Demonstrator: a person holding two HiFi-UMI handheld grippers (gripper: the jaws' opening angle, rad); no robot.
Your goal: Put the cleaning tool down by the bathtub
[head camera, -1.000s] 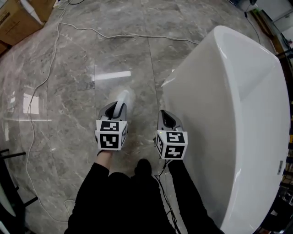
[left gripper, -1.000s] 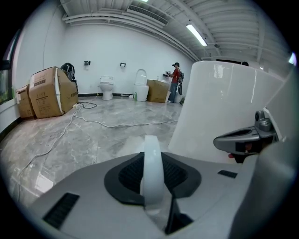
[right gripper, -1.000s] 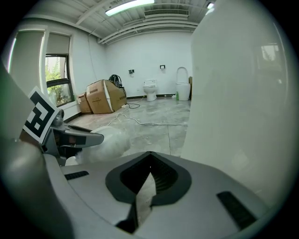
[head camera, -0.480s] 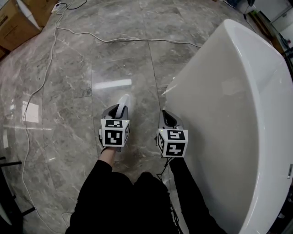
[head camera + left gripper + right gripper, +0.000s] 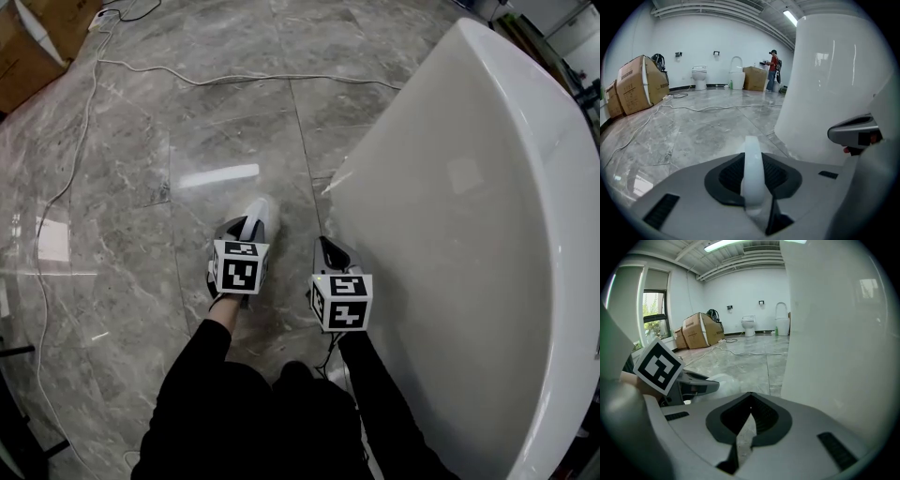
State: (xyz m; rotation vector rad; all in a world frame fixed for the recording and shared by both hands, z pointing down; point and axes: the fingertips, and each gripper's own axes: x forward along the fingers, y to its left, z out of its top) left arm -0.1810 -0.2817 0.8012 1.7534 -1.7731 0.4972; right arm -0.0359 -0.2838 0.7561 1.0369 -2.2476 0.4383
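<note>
- I found the cleaning tool (image 5: 752, 164) pinched in the left gripper (image 5: 242, 232). Its pale, narrow handle ran up between the dark pads, which pressed on it from both sides.
- The tool's far end (image 5: 256, 214) pointed away from me over the floor (image 5: 131, 206), just beside the bathtub (image 5: 469, 234). No view settled whether that end touched the floor.
- I judged that the grip was kept so the tool could be lowered under control. The set-down by the bathtub was not yet done.
- The right gripper (image 5: 330, 251) hung close to the bathtub's outer wall (image 5: 834, 333). Its jaws were pressed together at the tips with nothing between them. I judged it idle, held aside so as not to foul the left gripper.
- Containers: only the bathtub's outer wall and rim showed, so I could not report its contents.
- Cardboard boxes (image 5: 640, 84) stood well apart from the bathtub. They appeared closed and their contents were not visible.
- A white cable (image 5: 234, 77) lay on the floor well beyond the bathtub, clear of the intended spot.
- A toilet (image 5: 699, 75) and a person (image 5: 773, 70) stood far beyond the bathtub, by the back wall.
</note>
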